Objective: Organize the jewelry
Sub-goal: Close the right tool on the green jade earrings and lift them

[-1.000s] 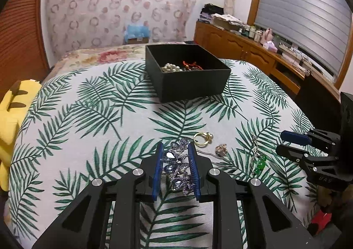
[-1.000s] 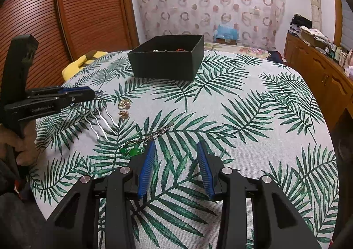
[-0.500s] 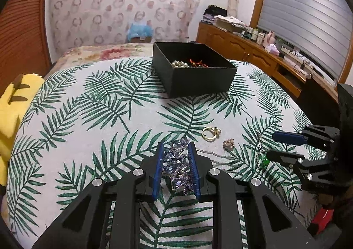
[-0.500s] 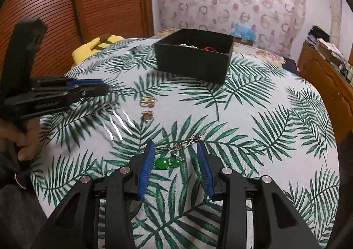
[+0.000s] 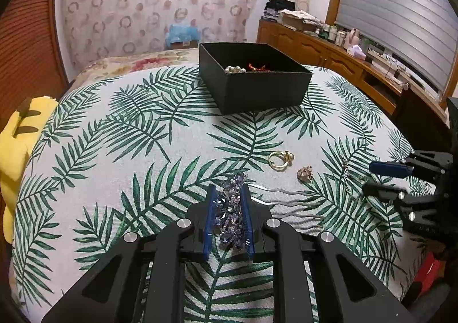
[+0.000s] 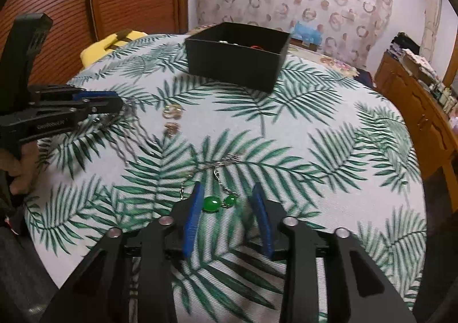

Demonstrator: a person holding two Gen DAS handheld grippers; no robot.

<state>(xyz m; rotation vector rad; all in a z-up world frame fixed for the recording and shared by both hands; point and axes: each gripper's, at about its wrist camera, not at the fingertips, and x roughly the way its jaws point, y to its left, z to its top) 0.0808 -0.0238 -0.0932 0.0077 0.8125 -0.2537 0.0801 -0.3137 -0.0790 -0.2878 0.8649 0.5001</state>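
My left gripper (image 5: 228,194) is shut on a purple jewelled hair comb (image 5: 230,218); its silver prongs (image 5: 289,202) trail to the right over the cloth. My right gripper (image 6: 227,194) is open, its fingers on either side of a green-stone chain (image 6: 212,204) lying on the leaf-print cloth. A gold pearl ring (image 5: 280,157) and a small brooch (image 5: 304,173) lie between the grippers. The black box (image 5: 252,77) at the back holds pearls and a red piece. In the left wrist view the right gripper (image 5: 372,177) is at the right.
A yellow plush (image 5: 14,145) sits at the table's left edge. A wooden sideboard (image 5: 343,57) with clutter runs along the right wall. The table edge curves away on all sides.
My right gripper has moved forward and down until the green stones lie between its open fingers. My left gripper has lifted the comb a little and shifted left.
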